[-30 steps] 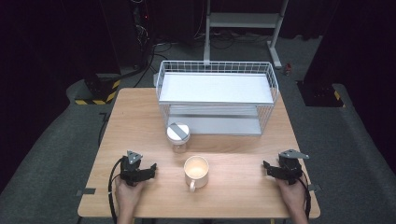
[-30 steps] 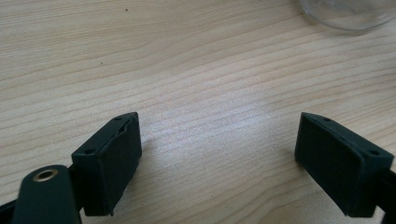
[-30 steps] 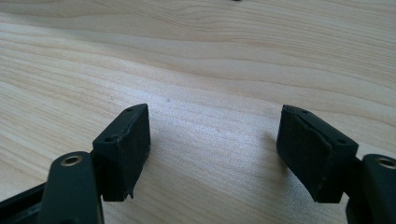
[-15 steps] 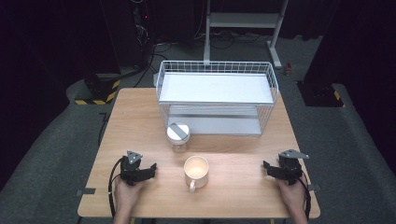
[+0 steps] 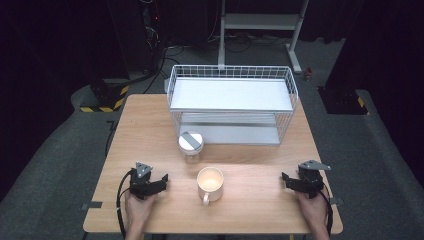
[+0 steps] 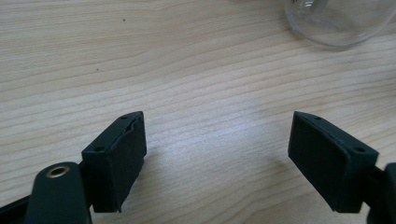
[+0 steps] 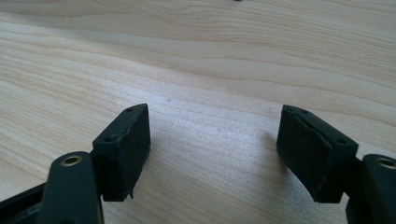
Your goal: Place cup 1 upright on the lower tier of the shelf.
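- The left gripper (image 5: 161, 182), black with a grey three-cornered plate on top, rests low on the light wooden bench (image 5: 150, 130) at the lower left of the high view, held in a hand (image 5: 138, 209) that comes in from the bottom edge.
- In the left gripper view its fingers (image 6: 119, 158) stand apart over bare wood; they have just been closing a little, with nothing between them.
- The right gripper (image 5: 285, 179) sits at the lower right of the high view; its fingers (image 7: 126, 144) are also spread, with bare bench between them.
- A cream ceramic mug (image 5: 210, 182) stands near the bottom centre of the high view, between the two grippers and apart from both, its handle turned toward the bottom edge.
- A clear glass jar with a grey-and-white lid (image 5: 191, 146) stands just above and left of the mug; its base shows at the upper right of the left gripper view (image 6: 336, 21).
- A white wire rack with two white shelves (image 5: 232, 107) fills the upper middle of the bench, behind the jar.
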A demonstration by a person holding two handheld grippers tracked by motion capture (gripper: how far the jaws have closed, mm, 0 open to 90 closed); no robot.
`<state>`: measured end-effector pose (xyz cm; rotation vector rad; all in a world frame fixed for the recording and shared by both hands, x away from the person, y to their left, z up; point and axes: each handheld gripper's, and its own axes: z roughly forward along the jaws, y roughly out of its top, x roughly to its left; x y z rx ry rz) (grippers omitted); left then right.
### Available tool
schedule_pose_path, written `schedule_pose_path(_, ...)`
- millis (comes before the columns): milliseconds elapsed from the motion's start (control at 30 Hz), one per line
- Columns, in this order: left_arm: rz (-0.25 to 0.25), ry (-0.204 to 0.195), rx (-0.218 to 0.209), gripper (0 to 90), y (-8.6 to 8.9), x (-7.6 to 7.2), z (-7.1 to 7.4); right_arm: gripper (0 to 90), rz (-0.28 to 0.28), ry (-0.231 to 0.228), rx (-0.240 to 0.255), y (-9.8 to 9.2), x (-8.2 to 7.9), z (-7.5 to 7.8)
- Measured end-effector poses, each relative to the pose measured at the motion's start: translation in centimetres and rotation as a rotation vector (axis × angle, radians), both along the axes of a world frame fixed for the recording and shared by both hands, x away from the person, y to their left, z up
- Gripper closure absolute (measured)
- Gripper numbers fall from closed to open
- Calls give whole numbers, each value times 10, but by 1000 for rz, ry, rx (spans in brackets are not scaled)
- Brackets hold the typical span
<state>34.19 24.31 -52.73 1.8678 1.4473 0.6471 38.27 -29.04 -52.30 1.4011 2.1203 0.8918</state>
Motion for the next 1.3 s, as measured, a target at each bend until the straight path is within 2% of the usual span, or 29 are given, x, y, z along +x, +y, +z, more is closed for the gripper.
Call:
schedule_pose_path(100,-11,-2,8,201,-2,0,1,262,0,0,1,0,0,0)
schedule_pose_path(133,-20,-8,-3,199,-3,1,3,262,0,0,1,0,0,0)
schedule_pose_path(233,-35,-5,-3,182,-4,1,4,262,0,0,0,0,0,0)
schedule_pose_path(433,-66,-15,-39,151,-11,2,5,262,0,0,0,0,0,0)
schedule_pose_path(767,-116,-42,-53,137,-25,5,19,263,0,0,0,0,0,0)
schedule_pose_path(1067,-166,-56,-47,134,-40,15,31,263,0,0,0,0,0,0)
schedule_pose_path(1133,-186,-50,-62,135,-43,19,33,263,0,0,0,0,0,0)
schedule_pose_path(1300,-217,-44,-50,136,-52,28,37,263,0,1,0,0,0,0)
